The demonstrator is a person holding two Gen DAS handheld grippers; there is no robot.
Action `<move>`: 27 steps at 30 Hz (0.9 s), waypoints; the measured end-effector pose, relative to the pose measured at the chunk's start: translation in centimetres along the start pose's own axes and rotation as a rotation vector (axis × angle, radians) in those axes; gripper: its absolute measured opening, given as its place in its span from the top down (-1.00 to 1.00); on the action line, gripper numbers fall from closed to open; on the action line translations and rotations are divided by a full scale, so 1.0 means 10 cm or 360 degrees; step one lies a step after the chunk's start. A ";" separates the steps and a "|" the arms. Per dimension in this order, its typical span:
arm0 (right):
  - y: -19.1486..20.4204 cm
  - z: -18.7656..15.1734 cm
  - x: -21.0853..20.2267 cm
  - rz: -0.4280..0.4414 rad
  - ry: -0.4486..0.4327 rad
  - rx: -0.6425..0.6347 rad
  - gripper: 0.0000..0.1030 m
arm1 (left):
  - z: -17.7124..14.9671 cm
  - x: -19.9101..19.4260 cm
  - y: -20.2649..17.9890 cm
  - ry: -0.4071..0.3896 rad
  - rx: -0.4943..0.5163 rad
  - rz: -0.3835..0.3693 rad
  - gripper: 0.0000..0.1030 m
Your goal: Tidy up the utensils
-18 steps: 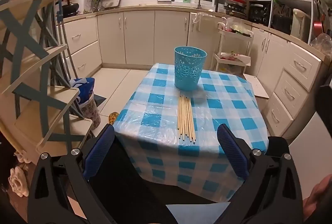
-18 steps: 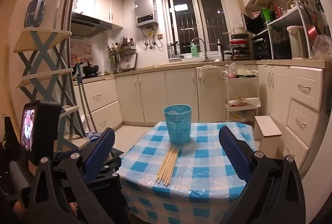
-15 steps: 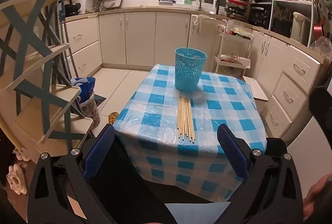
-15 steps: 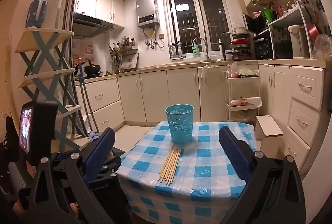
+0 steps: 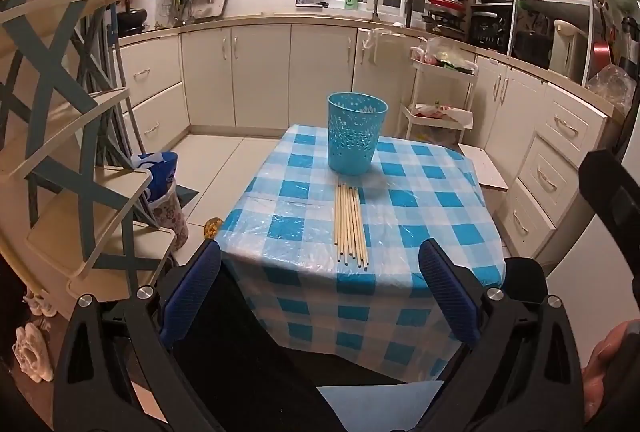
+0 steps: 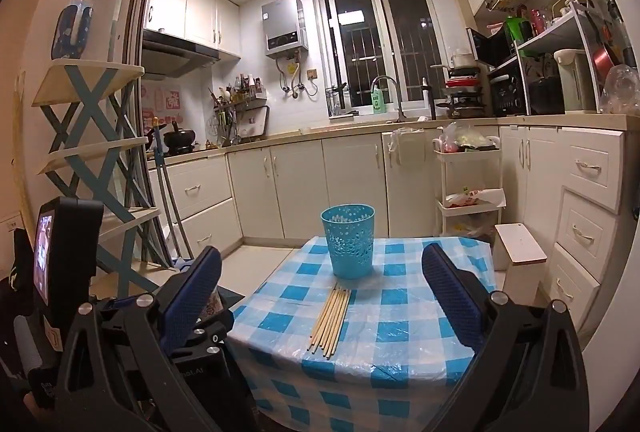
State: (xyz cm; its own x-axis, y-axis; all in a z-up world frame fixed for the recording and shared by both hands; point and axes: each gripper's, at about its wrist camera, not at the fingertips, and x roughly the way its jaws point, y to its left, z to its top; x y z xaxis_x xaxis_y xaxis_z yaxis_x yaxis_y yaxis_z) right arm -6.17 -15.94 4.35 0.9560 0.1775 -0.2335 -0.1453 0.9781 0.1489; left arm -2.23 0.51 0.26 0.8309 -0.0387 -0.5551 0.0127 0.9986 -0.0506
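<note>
Several wooden chopsticks (image 5: 351, 226) (image 6: 330, 319) lie side by side on a small table with a blue-and-white checked cloth (image 5: 436, 216) (image 6: 404, 316). Just beyond their far ends stands a turquoise perforated cup (image 5: 357, 138) (image 6: 349, 240), upright. My left gripper (image 5: 320, 264) is open with nothing between its blue pads, held short of the table's near edge. My right gripper (image 6: 321, 268) is open too and holds nothing, further back and more level. In the right wrist view the body of the left gripper shows at the lower left.
A tiered shelf with crossed blue braces (image 5: 60, 135) (image 6: 96, 151) stands left of the table. A white rolling cart (image 5: 440, 103) (image 6: 468, 187) and a white stool (image 6: 518, 246) are beyond the table on the right. Kitchen cabinets (image 5: 264, 75) line the back and right walls.
Both views have drifted slightly; the table and cup sit a little higher in the left wrist view. The chopsticks and cup have not moved, and both grippers stay open.
</note>
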 end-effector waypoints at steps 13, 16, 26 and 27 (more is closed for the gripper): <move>0.04 0.02 -0.02 0.0002 -0.0011 -0.0010 -0.87 | 0.07 -0.15 0.06 -0.0107 -0.0032 0.0046 -0.85; 0.04 0.02 -0.02 0.0002 -0.0012 -0.0010 -0.87 | 0.07 -0.15 0.07 -0.0116 -0.0033 0.0049 -0.85; 0.06 0.02 -0.03 0.0008 -0.0003 -0.0014 -0.87 | 0.06 -0.16 0.06 -0.0118 -0.0034 0.0050 -0.85; 0.06 0.01 -0.03 0.0009 -0.0004 -0.0013 -0.87 | 0.06 -0.16 0.06 -0.0118 -0.0035 0.0050 -0.85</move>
State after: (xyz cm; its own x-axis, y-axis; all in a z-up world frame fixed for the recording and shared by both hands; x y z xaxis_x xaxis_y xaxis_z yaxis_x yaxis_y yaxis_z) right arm -6.51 -15.40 4.65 0.9558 0.1825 -0.2305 -0.1525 0.9780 0.1420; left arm -3.20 1.21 1.59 0.8697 -0.0040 -0.4936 -0.0254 0.9983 -0.0528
